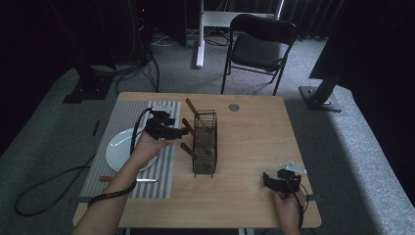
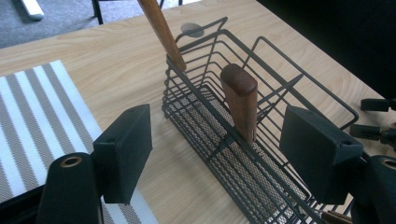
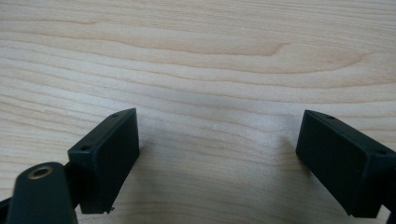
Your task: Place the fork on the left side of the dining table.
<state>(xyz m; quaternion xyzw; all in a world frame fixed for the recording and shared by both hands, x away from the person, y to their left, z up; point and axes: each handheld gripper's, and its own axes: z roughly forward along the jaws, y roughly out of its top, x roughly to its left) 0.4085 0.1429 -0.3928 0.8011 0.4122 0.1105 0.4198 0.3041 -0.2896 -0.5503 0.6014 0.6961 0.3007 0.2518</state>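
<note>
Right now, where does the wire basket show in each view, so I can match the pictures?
High view: the wire basket stands mid-table, just right of the striped mat, wooden handles sticking out of its left side.
Left gripper view: the basket runs diagonally between the open left tongs.
Right gripper view: bare wooden table ahead of the tongs, no basket.
Shared landmark: the light wooden table.

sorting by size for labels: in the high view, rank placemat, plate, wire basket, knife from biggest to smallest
1. placemat
2. plate
3. wire basket, though it looks close to the plate and is taller, so that order is unsure
4. knife
</note>
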